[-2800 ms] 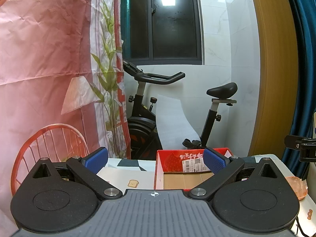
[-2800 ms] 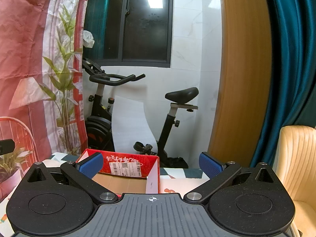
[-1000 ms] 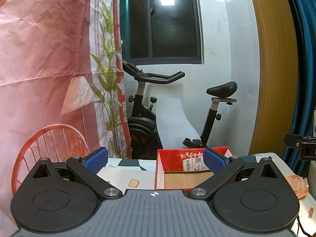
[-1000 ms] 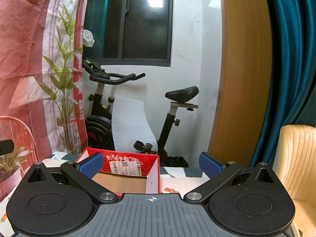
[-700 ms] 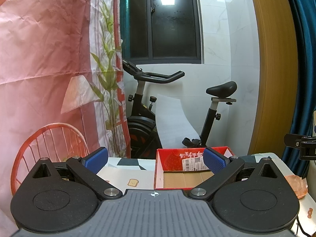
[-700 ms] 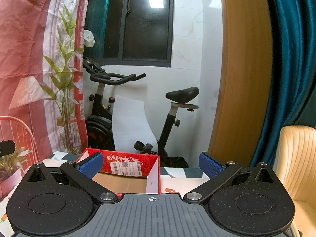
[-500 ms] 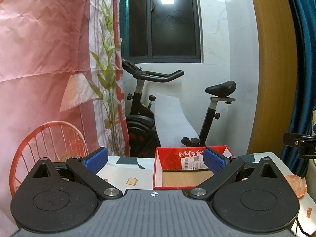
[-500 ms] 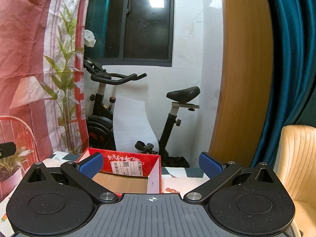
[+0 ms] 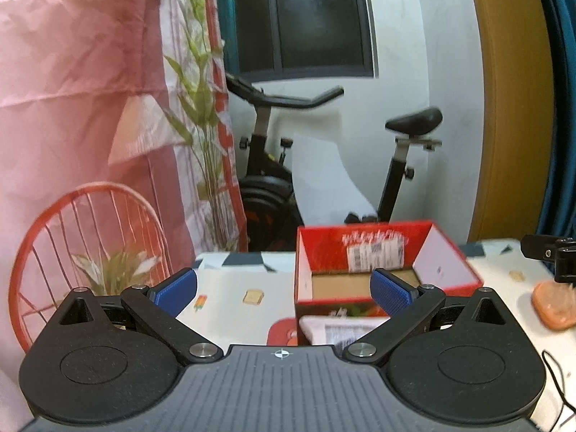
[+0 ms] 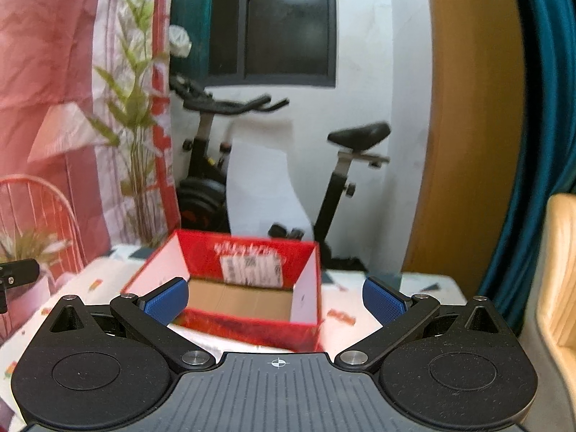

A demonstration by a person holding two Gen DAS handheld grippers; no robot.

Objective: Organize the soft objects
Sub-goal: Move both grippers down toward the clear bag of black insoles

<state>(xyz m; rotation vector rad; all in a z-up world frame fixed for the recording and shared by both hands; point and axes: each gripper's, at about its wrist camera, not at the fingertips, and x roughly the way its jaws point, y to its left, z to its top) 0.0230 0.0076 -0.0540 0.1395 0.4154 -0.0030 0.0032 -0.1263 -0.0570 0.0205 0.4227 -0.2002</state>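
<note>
My left gripper [image 9: 282, 288] has its two blue-padded fingers [image 9: 174, 289] spread wide apart with nothing between them, and my right gripper [image 10: 275, 298] is spread just as wide and just as empty. Both hover above a white table [image 9: 230, 298] printed with small food pictures. Just ahead of both grippers sits an open red cardboard box [image 10: 248, 252], its brown floor bare and a white shipping label stuck on its inner back wall. In the left wrist view, a white packet with printed text [image 9: 345, 327] and something red and rounded [image 9: 282, 331] lie on the table touching or just in front of the box's near wall; blur keeps me from naming them. An orange, squashy-looking item [image 9: 554, 306] lies off to the right, near the other gripper's tip. Beyond the table stand an exercise bike [image 10: 223, 165], a red wire chair [image 9: 86, 244] and a pink curtain. I judge this as the approach, with nothing yet gathered; next I must lower onto one soft item, close gently and carry it into the box.
</note>
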